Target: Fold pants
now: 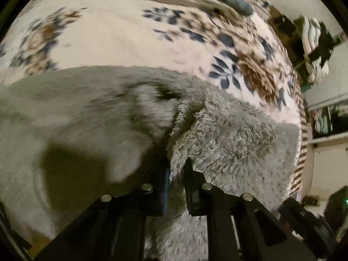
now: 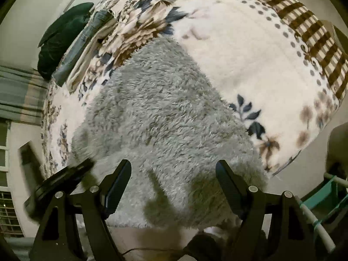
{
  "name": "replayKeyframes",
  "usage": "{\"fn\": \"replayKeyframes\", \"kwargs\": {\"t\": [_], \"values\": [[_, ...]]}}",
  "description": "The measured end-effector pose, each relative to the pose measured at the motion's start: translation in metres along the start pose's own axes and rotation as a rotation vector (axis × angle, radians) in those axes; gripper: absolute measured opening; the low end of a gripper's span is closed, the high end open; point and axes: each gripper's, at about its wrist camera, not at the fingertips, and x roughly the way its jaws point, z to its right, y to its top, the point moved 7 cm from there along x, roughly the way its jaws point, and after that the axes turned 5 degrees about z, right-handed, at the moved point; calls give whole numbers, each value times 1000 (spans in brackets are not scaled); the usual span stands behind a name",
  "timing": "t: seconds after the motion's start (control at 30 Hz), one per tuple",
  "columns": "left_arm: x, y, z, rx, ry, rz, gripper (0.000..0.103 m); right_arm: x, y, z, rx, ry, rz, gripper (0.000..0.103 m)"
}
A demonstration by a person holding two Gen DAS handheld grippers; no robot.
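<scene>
Grey fluffy pants (image 1: pixel 228 134) lie spread on a floral blanket (image 1: pixel 121 41) over a bed. In the left wrist view my left gripper (image 1: pixel 177 169) is shut on a raised fold of the pants, whose pile fills the narrow gap between the fingers. The fabric left of the fold is blurred. In the right wrist view the pants (image 2: pixel 156 108) stretch away from the near bed edge. My right gripper (image 2: pixel 173 167) stands open over their near end, with nothing pinched between its fingers (image 2: pixel 121 178).
Folded clothes, among them jeans (image 2: pixel 87 41) and a dark green piece (image 2: pixel 61 34), lie stacked at the far edge of the blanket (image 2: pixel 239 50). A teal basket (image 2: pixel 326 195) stands beside the bed at the right. A blurred black object (image 2: pixel 63 180) is at the left.
</scene>
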Motion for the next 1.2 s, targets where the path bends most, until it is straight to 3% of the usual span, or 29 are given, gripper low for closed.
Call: {"fn": "replayKeyframes", "kwargs": {"t": [0.2,0.33,0.4,0.43,0.47,0.5,0.57,0.67,0.7,0.73,0.83,0.97,1.07,1.2], "values": [[2,-7,-44,-92,76,-9,6,27,11,-25,-23,-30,-38,82],[-1,2,-50,-218,-74,-17,10,27,17,-39,-51,-15,-41,82],[-9,10,-38,-197,-139,1,37,27,20,-45,-69,-15,-41,82],[-10,12,-32,-183,-172,12,61,27,22,-48,-76,-17,-41,82],[-10,14,-23,-172,-226,24,68,29,23,-49,-80,-23,-42,82],[-7,14,-15,-162,-264,16,68,30,24,-50,-82,-28,-43,82],[8,11,-6,-124,-267,-28,68,32,26,-50,-76,-33,-42,82],[41,3,8,-24,-184,-73,63,37,28,-50,-67,-37,-44,82],[48,2,14,7,-181,-62,52,39,28,-50,-69,-45,-47,82],[48,1,16,24,-171,-51,16,40,27,-48,-70,-48,-48,82],[23,3,27,81,-166,49,13,41,27,-50,-79,-48,-49,82],[-7,0,5,-14,-146,92,12,42,25,-57,-93,-37,-57,82],[4,-1,-17,-86,-112,70,13,46,24,-61,-101,-37,-73,82],[32,-6,-37,-173,-126,-30,22,60,21,-61,-109,-78,-114,82]]}}
